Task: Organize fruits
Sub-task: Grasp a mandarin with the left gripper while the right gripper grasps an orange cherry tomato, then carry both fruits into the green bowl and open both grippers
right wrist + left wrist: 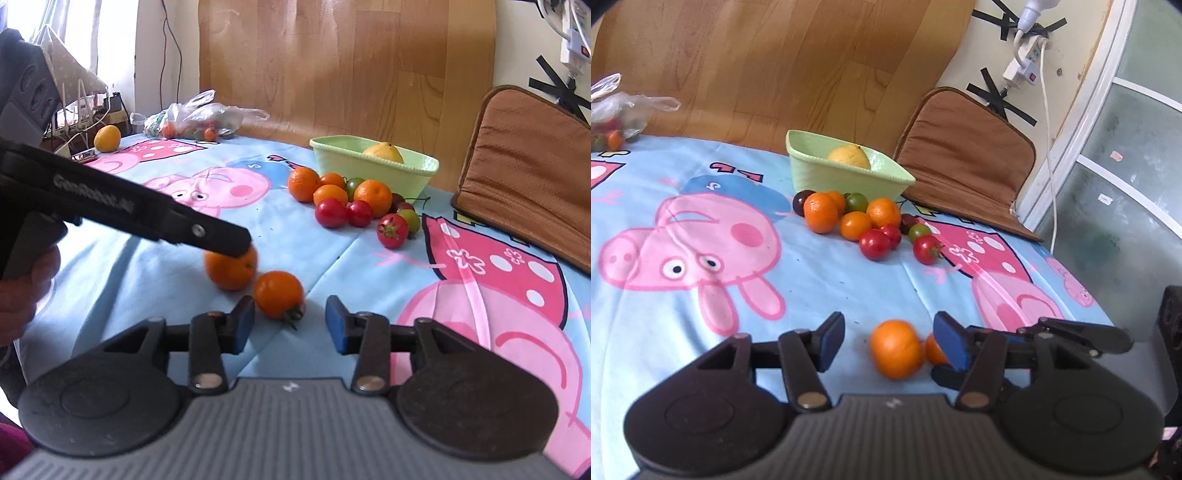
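Cartoon-cloth table (683,332), wood panel behind. Both grippers' jaws wide, empty. Left gripper (890,341) over orange (895,353); right gripper (290,323) near tomato (279,299). Step: picking. Next: close, carry to bowl (842,177).

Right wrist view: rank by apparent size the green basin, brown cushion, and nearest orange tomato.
1. Brown padded cushion
2. Pale green plastic basin
3. Orange stemmed tomato, though nearness to the camera enlarges it.

Glossy tomatoes (330,213), matt cotton tablecloth (147,280)
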Demonstrator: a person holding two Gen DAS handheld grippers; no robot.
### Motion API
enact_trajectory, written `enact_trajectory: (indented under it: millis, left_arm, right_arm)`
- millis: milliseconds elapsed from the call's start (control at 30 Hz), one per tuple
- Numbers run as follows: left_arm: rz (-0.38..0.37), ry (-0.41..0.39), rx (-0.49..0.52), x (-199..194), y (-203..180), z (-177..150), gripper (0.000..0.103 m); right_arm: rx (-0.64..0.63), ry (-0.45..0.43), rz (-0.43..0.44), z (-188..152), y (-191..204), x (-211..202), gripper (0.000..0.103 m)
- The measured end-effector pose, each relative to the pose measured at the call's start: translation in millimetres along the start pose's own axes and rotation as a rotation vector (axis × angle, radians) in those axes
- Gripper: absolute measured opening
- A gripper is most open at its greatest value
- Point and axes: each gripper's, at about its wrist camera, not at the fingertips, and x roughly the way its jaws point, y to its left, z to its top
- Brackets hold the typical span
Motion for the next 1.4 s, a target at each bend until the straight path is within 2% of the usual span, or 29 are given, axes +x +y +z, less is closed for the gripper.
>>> enact_trajectory:
  millis: [167, 233, 267, 467, 600, 700, 767, 867, 900, 1000, 1100, 1200, 1300, 1400]
  left_arm:
    - [0.008, 0.031, 0.038, 11.2, -6.9, -2.4, 0.051]
    - [0.018, 0.046, 0.046, 14.8, -6.5, -4.3, 0.036]
    - [0.018, 0.050, 0.045, 15.3, -5.1, -5.0, 0.036]
    - [-0.006, 0.037, 0.024, 11.6, 2.8, -8.3, 0.037]
    - [0.001, 0.022, 0.031, 7.7, 0.8, -10.7, 0.054]
    - [0.041, 0.017, 0.076, 5.0, -5.3, -13.8, 0.057]
    - [0.053, 0.009, 0.093, 2.7, -7.0, -17.1, 0.057]
    - [0.073, -0.005, 0.106, 0.9, -7.5, -20.4, 0.048]
    - [0.073, -0.006, 0.109, 1.2, -7.7, -20.8, 0.040]
    - [0.053, -0.002, 0.096, 1.7, -6.0, -19.2, 0.037]
    - [0.015, 0.007, 0.085, 5.1, -5.0, -6.4, 0.037]
    - [-0.002, -0.028, 0.103, 12.1, -5.4, 19.4, 0.037]
    - [0.017, -0.076, 0.130, 30.1, -4.9, 52.4, 0.037]
    - [0.027, -0.102, 0.119, 58.1, 1.1, 92.6, 0.037]
  right_arm:
    - [-0.004, -0.004, 0.010, -0.1, 0.2, -0.1, 0.047]
    - [-0.010, -0.007, 0.019, -0.2, 1.0, -1.1, 0.042]
    - [-0.014, -0.009, 0.029, -0.3, 1.0, -1.3, 0.031]
    - [0.022, -0.014, 0.045, 2.9, -6.1, 3.5, 0.031]
    - [0.056, -0.010, 0.074, 5.0, -12.1, 6.6, 0.032]
    - [0.058, -0.009, 0.085, 6.0, -13.9, 7.5, 0.032]
    - [0.055, -0.009, 0.085, 6.2, -13.9, 7.5, 0.032]
    - [0.044, -0.009, 0.080, 6.4, -12.7, 7.3, 0.032]
    - [0.036, -0.010, 0.075, 6.3, -11.7, 7.4, 0.032]
    - [0.024, -0.013, 0.070, 6.1, -10.0, 6.0, 0.031]
    - [0.054, -0.022, 0.083, 9.4, -15.2, 7.1, 0.031]
    - [0.060, -0.058, 0.081, 24.0, -18.9, 11.2, 0.031]
    - [0.044, -0.114, 0.045, 48.2, -24.5, 23.3, 0.031]
    - [0.100, -0.148, 0.014, 76.4, -51.2, 46.9, 0.031]
